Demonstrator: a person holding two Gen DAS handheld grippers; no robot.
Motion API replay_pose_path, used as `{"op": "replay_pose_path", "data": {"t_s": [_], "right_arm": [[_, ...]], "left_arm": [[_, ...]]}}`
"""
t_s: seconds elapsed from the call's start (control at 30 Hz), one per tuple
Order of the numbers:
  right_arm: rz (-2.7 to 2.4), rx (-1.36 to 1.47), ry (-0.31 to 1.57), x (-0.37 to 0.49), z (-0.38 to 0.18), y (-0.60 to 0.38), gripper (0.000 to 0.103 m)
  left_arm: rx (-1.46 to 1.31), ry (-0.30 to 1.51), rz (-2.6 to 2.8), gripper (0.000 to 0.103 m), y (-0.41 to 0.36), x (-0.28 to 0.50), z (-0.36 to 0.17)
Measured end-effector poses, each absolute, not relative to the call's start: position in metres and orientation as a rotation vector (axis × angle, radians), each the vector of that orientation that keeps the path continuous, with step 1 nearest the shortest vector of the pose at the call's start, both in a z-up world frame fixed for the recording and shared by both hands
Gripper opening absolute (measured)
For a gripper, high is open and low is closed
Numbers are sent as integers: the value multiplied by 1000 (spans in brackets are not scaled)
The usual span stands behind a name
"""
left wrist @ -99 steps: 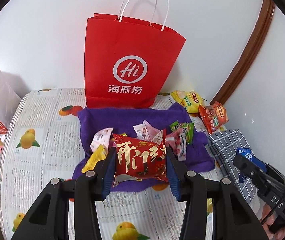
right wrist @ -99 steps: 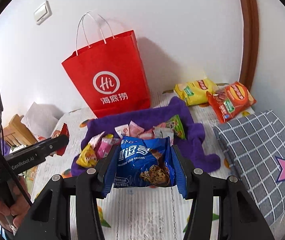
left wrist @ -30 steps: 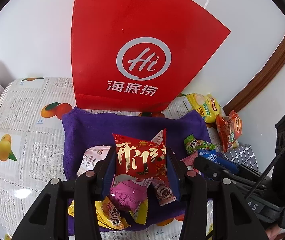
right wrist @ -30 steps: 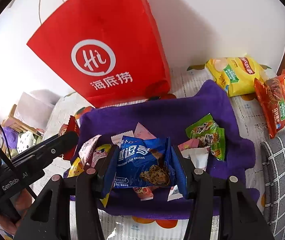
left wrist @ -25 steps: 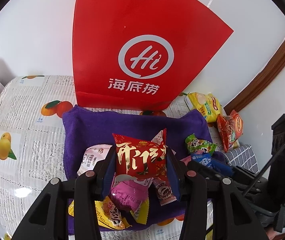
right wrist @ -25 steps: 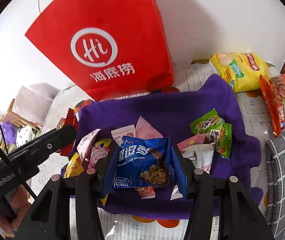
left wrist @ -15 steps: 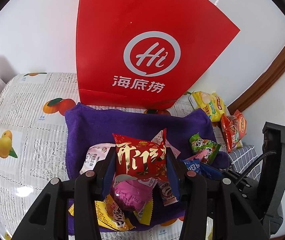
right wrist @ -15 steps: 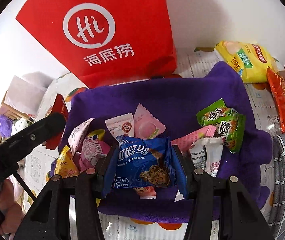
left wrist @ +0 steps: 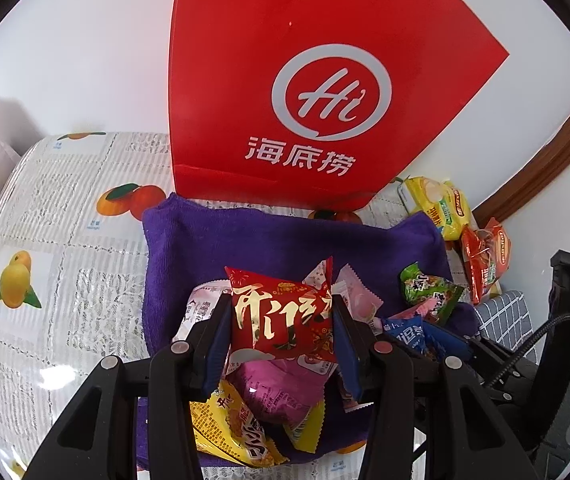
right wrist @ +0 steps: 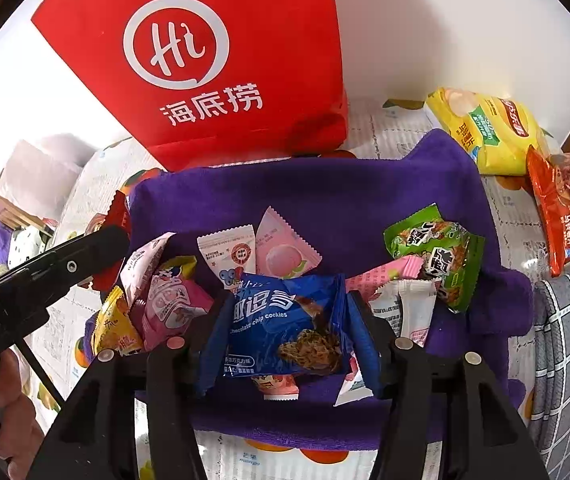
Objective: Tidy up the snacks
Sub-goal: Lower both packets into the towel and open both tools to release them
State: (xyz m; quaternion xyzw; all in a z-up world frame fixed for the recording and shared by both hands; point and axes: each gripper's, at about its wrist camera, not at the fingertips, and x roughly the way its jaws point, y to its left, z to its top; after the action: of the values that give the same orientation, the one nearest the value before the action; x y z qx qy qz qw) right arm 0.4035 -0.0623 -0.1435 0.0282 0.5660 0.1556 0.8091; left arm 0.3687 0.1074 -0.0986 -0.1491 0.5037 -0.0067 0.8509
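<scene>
My left gripper (left wrist: 281,312) is shut on a red snack packet with gold lettering (left wrist: 277,332), held just above a purple towel (left wrist: 245,240) that carries several small snack packets. My right gripper (right wrist: 287,320) hovers low over the same towel (right wrist: 325,192). Its jaws are opening, and the blue chocolate-chip cookie packet (right wrist: 281,324) lies tilted between them, slack against the pads. In the left wrist view that blue packet (left wrist: 405,334) shows at the right. Pink, white, yellow and green packets lie around both grippers.
A red paper bag (right wrist: 213,60) stands against the wall right behind the towel. A yellow chip bag (right wrist: 485,132) and an orange one (right wrist: 565,208) lie at the back right, beside a grey checked cushion (right wrist: 565,340). The fruit-print tablecloth (left wrist: 65,220) stretches left. A hand (right wrist: 5,392) holds the left gripper.
Both grippers came closer to the towel and the right one sank toward the pile. The right jaws spread and the blue packet tipped. The left grip on the red packet is unchanged.
</scene>
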Motion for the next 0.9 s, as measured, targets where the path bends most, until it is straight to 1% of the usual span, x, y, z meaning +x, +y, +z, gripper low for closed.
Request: {"op": "replay_pose_path", "data": {"t_s": [0.37,0.9], "right_arm": [[333,48,1215,402,-140,-63,61],[294,20,1135,391,-113,-71,61]], "left_arm": [[-295,1071,-27,44,100,370,-101],[-282,1103,-14,45,95,374,-111]]}}
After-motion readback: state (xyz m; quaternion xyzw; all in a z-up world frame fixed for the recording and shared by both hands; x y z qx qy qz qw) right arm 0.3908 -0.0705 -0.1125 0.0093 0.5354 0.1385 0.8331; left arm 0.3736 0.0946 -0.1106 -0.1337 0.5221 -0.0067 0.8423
